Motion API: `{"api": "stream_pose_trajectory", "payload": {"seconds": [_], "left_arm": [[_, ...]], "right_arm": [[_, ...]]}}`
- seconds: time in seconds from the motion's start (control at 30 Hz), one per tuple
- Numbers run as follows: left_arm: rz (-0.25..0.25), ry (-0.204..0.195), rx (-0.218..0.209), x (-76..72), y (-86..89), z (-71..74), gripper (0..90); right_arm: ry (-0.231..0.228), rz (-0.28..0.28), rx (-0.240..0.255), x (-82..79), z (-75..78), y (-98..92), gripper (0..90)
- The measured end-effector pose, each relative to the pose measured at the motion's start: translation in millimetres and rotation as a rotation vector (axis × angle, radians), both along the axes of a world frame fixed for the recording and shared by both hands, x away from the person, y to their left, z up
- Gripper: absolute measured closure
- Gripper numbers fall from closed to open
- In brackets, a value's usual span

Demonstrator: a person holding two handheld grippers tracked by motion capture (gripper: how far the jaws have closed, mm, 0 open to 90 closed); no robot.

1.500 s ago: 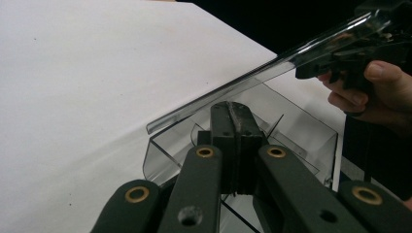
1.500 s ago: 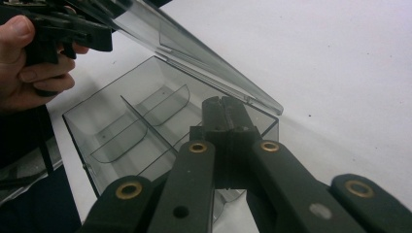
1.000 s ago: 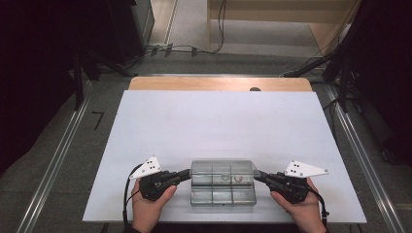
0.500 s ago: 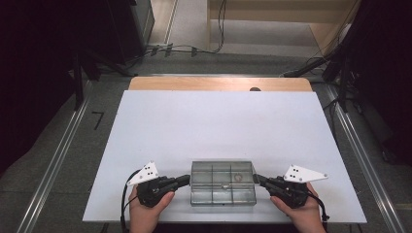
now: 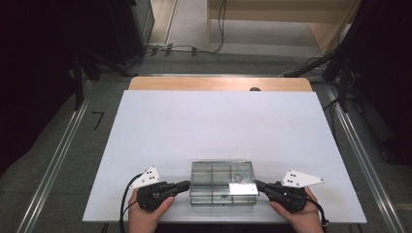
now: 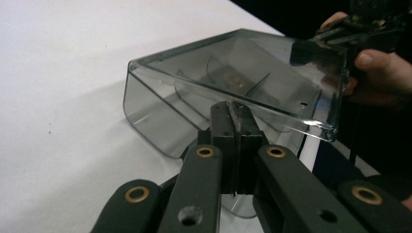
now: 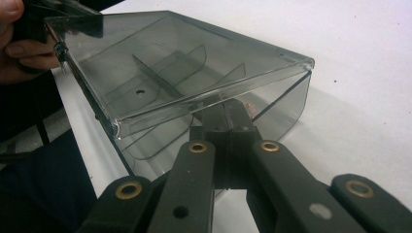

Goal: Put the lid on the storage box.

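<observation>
A clear plastic compartment box with its lid down sits near the front edge of the white table. A small pale item lies in one of its compartments. My left gripper is shut, its tips against the box's left side. In the left gripper view the closed jaws of the left gripper meet just under the lid's rim on the box. My right gripper is shut too, its tips at the box's right side. From its own camera, the right gripper touches the box below the lid edge.
A wooden strip with a dark knob runs along the table's far edge. Cables lie on the floor beyond it. Metal rails flank the table. Each hand holds its gripper at the near edge.
Both hands have slipped slightly toward the near edge. The box stays in place and both grippers remain shut.
</observation>
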State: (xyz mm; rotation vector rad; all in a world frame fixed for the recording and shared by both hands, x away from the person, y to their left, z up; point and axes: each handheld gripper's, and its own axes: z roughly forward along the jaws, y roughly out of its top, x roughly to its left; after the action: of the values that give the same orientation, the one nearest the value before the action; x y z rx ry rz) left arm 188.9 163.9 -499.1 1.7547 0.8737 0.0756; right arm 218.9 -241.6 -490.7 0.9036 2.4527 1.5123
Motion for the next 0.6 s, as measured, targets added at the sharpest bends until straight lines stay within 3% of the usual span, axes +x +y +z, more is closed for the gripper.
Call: {"api": "stream_pose_trajectory", "payload": {"seconds": [0.5, 0.6], "left_arm": [[-0.020, 0.039, 0.016, 0.8, -3.4, -5.8, 89.2], [-0.019, 0.042, 0.021, 0.9, -3.5, -6.1, 89.2]], "right_arm": [[-0.007, -0.009, -0.009, -5.7, -3.0, -4.1, 87.4], [-0.017, -0.018, -0.034, -7.0, -3.5, -3.4, 87.4]]}}
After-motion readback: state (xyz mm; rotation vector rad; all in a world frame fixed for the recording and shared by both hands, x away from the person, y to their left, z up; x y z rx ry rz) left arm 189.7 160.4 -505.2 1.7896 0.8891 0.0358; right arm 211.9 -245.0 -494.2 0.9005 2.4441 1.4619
